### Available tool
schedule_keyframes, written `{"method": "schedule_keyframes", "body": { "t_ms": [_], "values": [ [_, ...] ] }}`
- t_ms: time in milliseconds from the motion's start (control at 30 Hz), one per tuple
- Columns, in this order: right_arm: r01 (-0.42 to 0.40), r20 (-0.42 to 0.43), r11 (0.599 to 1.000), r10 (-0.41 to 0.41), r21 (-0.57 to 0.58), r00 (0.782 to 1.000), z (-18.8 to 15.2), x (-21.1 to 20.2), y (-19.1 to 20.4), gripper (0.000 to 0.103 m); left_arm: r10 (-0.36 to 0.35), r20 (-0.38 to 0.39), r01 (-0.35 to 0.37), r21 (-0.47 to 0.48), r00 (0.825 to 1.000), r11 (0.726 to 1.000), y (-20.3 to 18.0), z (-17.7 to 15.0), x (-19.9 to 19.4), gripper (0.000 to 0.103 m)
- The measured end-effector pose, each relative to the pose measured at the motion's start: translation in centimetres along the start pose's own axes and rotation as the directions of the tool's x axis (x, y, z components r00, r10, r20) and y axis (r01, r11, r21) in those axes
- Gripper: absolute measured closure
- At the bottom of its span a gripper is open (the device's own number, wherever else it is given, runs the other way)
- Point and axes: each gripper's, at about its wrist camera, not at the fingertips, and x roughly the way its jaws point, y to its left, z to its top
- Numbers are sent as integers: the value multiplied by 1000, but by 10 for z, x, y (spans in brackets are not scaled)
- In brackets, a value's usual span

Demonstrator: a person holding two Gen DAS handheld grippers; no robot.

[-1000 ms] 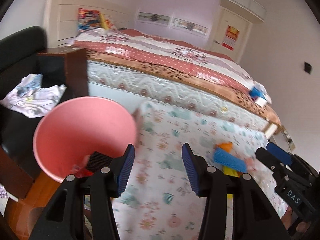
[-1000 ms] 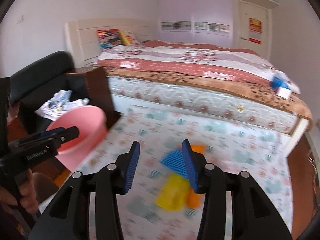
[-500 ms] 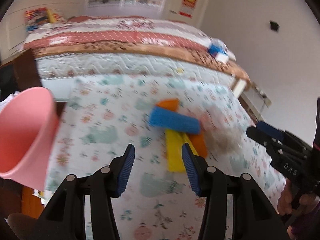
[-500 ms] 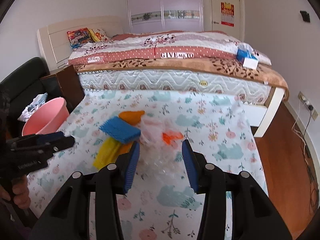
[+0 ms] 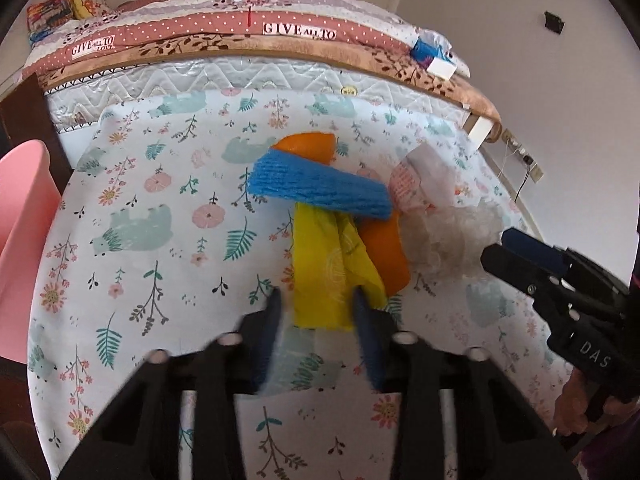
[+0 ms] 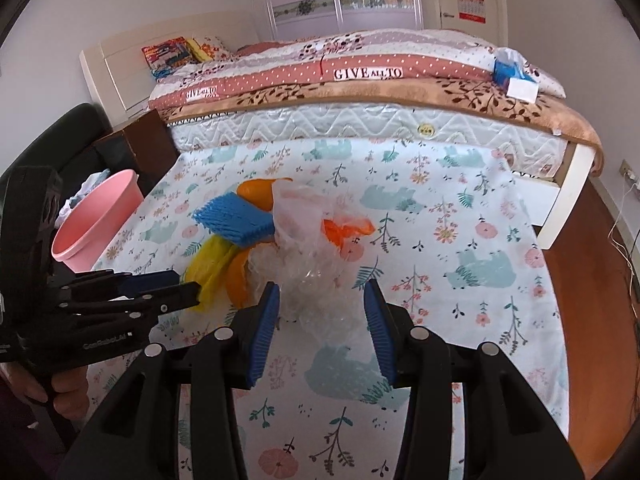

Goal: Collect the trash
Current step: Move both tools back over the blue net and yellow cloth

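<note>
Your left gripper (image 5: 316, 312) is spread around the near end of the crumpled yellow plastic bag (image 5: 328, 264); your right gripper (image 6: 322, 312), likewise released, brackets the clear crinkled plastic wrap (image 6: 316, 276). Clench low on each, leaving the floral mat (image 5: 140, 240) unpinched.

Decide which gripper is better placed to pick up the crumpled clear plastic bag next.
Right. The right gripper is open with the crumpled clear plastic bag between its fingers; the left gripper straddles the yellow plastic bag.
</note>
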Motion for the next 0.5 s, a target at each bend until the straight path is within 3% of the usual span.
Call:
{"method": "schedule_keyframes", "body": {
  "t_ms": [67,133,500],
  "values": [
    [-13,-10,1000,14,9,1000,1,5,-1,58,5,-2,-5,3,1000,1000,2,-1,0,83],
    [-31,-22,999,32,23,999,3,10,0,58,-1,6,1,11,1000,1000,3,-1,-5,97],
    [-45,-61,998,48,48,997,1,18,5,58,-35,25,35,26,999,999,19,-6,-44,98]
  ]
}}
